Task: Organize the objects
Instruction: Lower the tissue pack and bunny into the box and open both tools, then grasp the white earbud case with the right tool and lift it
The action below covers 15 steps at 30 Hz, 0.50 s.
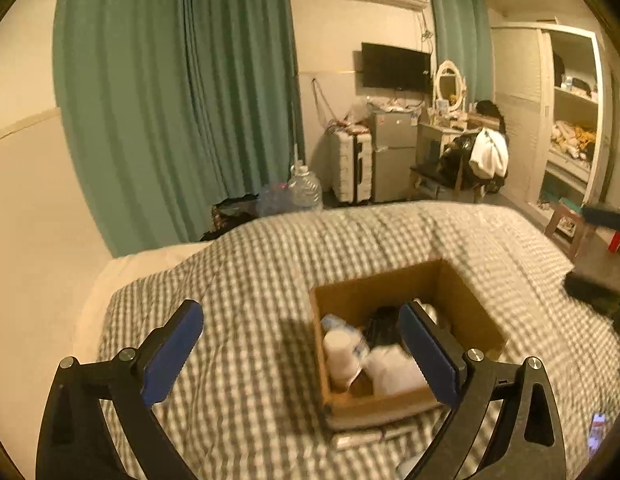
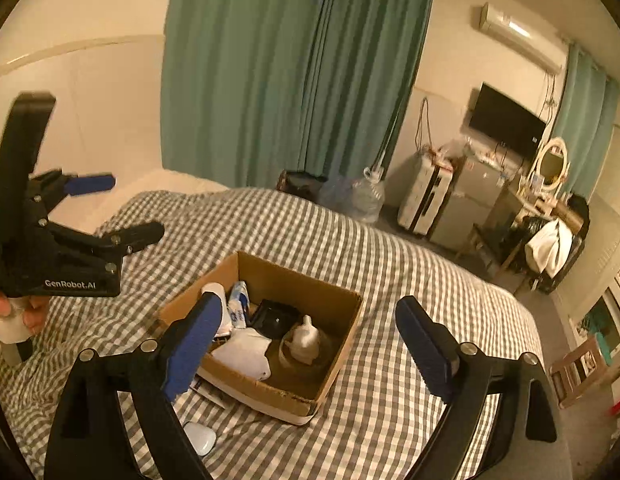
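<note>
An open cardboard box [image 1: 370,408] [image 2: 270,396] sits on a grey-checked quilt [image 1: 250,280] [image 2: 390,280]. Inside it are a white cup [image 1: 340,352], a blue-and-white packet [image 2: 238,300], a black item [image 2: 276,316], a white cloth [image 2: 242,350] and a pale nozzle bottle [image 2: 306,340]. My left gripper [image 1: 300,309] hangs open above the quilt, just left of the box, nothing between its blue pads. It also shows at the left of the right wrist view, as the left gripper [image 2: 134,207] held by a hand [image 2: 26,312]. My right gripper [image 2: 309,302] is open and empty above the box's near side.
A small white object [image 2: 200,438] and a flat pack [image 1: 358,438] lie on the quilt by the box. A phone [image 1: 598,432] lies at the right. Beyond the bed stand a water jug [image 1: 304,190], a suitcase [image 1: 352,168], a small fridge [image 1: 394,152] and a stool [image 1: 570,224].
</note>
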Available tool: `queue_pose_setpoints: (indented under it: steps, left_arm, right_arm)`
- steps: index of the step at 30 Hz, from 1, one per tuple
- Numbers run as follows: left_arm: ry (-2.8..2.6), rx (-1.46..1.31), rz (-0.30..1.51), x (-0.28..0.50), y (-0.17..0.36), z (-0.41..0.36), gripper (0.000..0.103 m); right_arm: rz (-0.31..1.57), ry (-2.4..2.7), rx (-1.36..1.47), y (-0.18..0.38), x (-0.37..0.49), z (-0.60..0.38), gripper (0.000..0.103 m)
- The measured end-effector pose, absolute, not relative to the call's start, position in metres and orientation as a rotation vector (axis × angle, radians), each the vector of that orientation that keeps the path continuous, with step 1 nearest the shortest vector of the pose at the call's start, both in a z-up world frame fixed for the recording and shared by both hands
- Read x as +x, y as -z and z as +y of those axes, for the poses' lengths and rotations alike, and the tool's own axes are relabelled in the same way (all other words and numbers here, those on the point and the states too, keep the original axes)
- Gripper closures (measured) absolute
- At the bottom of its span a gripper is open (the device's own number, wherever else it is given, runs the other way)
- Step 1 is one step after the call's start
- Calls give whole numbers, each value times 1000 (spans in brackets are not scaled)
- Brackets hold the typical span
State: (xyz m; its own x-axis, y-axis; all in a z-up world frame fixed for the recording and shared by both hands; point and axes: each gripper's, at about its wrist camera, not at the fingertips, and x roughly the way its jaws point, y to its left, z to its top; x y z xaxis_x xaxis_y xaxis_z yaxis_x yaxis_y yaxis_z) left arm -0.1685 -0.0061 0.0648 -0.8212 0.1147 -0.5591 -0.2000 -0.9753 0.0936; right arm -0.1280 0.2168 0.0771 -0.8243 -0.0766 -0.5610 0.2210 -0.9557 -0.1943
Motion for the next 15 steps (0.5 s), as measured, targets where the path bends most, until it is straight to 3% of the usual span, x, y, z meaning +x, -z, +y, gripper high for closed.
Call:
queue_pose_setpoints:
  steps: [4, 7, 15]
  left_arm:
    - [-2876, -904, 225, -151, -31, -19, 2]
    - [-2888, -964, 216, -144, 3, -22, 2]
    - [-2880, -1125, 276, -138, 87, -21, 2]
  right_arm:
    - [426, 2863, 800, -70, -103, 209, 5]
    - [504, 2844, 805, -42, -93, 197, 4]
    - [381, 2541, 1201, 97, -114, 160, 4]
